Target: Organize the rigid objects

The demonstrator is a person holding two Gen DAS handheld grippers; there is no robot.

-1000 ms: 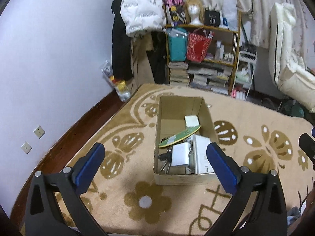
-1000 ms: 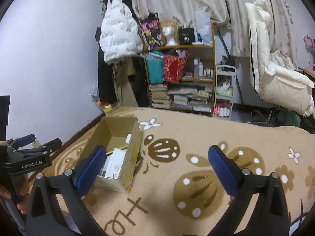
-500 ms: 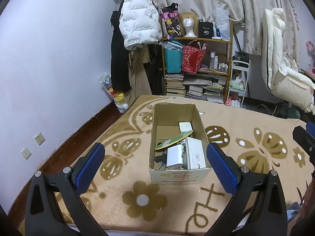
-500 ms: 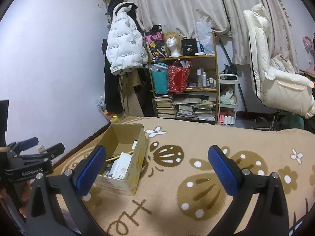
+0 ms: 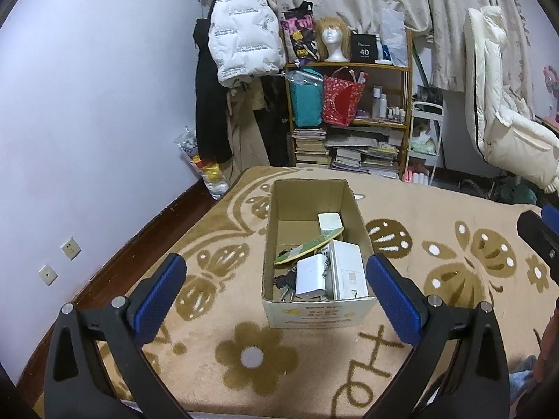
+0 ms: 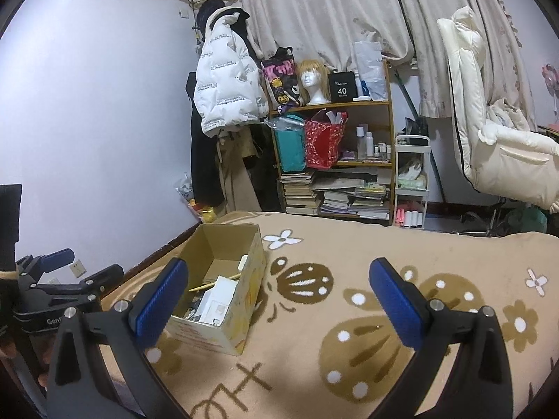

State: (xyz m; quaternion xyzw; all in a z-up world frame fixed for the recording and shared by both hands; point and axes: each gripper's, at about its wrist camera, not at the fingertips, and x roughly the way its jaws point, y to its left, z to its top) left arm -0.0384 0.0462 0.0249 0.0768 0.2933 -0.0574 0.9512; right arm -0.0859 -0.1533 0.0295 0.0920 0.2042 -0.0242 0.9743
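Note:
An open cardboard box (image 5: 353,206) (image 6: 253,262) stands on the patterned tan blanket. Inside lie a white charger (image 5: 311,276), a white flat box (image 5: 349,272), a small white square box (image 5: 329,221), a green flat board (image 5: 307,248) and dark keys (image 5: 284,281). My left gripper (image 5: 276,289) is open and empty, held above the blanket just in front of the box. My right gripper (image 6: 276,300) is open and empty too, to the right of the box, over bare blanket. The left gripper (image 6: 70,276) also shows at the left edge of the right wrist view.
The blanket (image 5: 436,216) covers a bed that ends at a wall on the left with sockets (image 5: 71,248). Behind stand a cluttered shelf (image 5: 349,122) with books and bags, hanging coats (image 5: 241,45), a small white cart (image 5: 424,139) and a cream padded chair (image 5: 503,132).
Both grippers have risen and drawn back from the box, so it looks smaller and more of the room shows. Both stay open and empty.

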